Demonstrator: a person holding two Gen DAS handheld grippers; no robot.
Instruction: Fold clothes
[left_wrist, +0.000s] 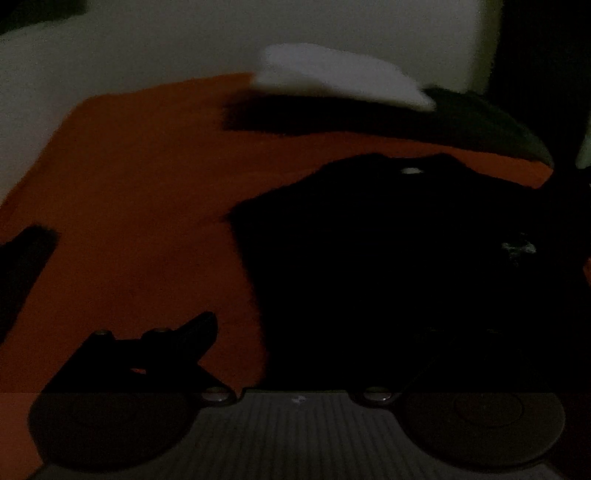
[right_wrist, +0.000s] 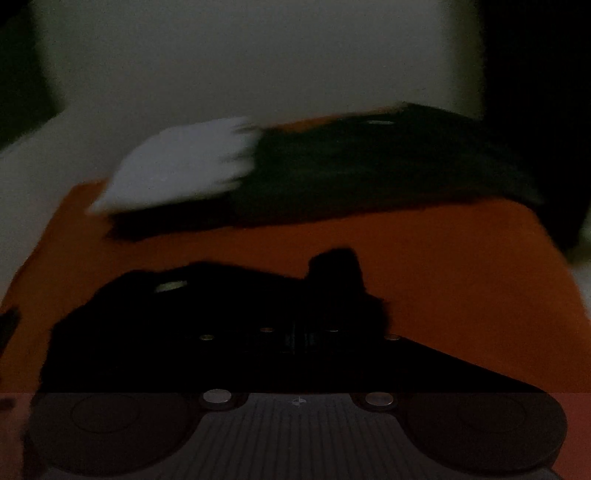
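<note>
The scene is very dark. A black garment (left_wrist: 388, 258) with a small white neck label lies spread on an orange surface (left_wrist: 129, 184); it also shows in the right wrist view (right_wrist: 184, 314). My left gripper (left_wrist: 310, 343) hangs over the garment's near left edge: its left finger (left_wrist: 184, 339) shows against the orange, wide apart from the right one, which is lost against the black cloth. My right gripper (right_wrist: 299, 332) sits low on the garment, and a tuft of black cloth (right_wrist: 334, 269) rises right above its fingers. Its jaws are too dark to read.
A pile of clothes lies at the far edge: a white piece (left_wrist: 332, 74) (right_wrist: 177, 162) over dark green cloth (left_wrist: 480, 118) (right_wrist: 369, 166). A pale wall stands behind. A dark strip (left_wrist: 22, 269) lies at the left edge of the orange surface.
</note>
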